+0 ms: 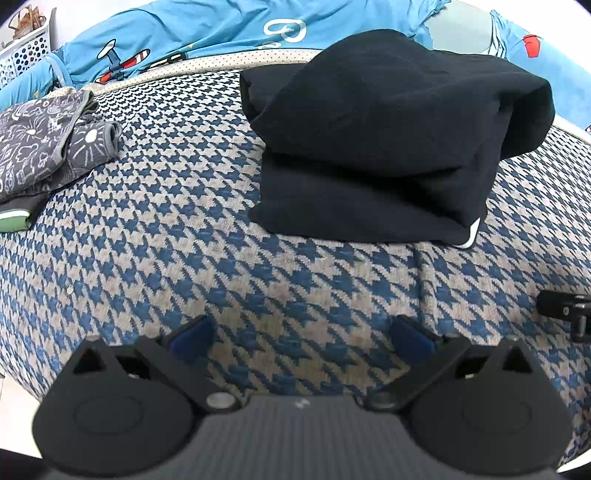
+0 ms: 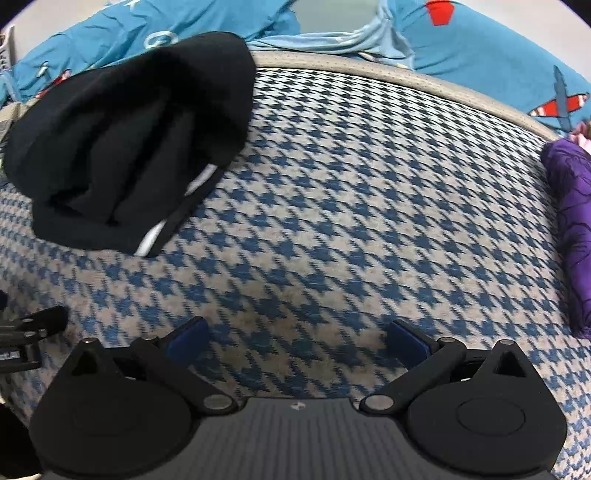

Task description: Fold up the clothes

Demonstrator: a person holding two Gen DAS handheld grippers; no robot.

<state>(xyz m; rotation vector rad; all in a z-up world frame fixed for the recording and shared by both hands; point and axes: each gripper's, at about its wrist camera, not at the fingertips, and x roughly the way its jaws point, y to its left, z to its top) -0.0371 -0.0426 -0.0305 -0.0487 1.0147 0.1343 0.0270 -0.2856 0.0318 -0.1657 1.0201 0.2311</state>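
A black garment with a white stripe, folded into a thick bundle (image 1: 388,147), lies on the blue-and-beige houndstooth surface (image 1: 221,258). In the right wrist view the same black bundle (image 2: 129,147) sits at the upper left. My left gripper (image 1: 301,338) hovers in front of it, open, nothing between its blue pads. My right gripper (image 2: 295,339) is also open over bare houndstooth cloth (image 2: 351,221), to the right of the bundle. The other gripper shows as a black tip (image 1: 565,310) at the right edge of the left wrist view.
A folded grey patterned garment (image 1: 48,144) on a green-edged piece lies at the left. Purple cloth (image 2: 572,229) lies at the right edge. Blue bedding with aeroplane prints (image 1: 184,33) runs behind the surface. A white perforated basket (image 1: 22,51) stands far left.
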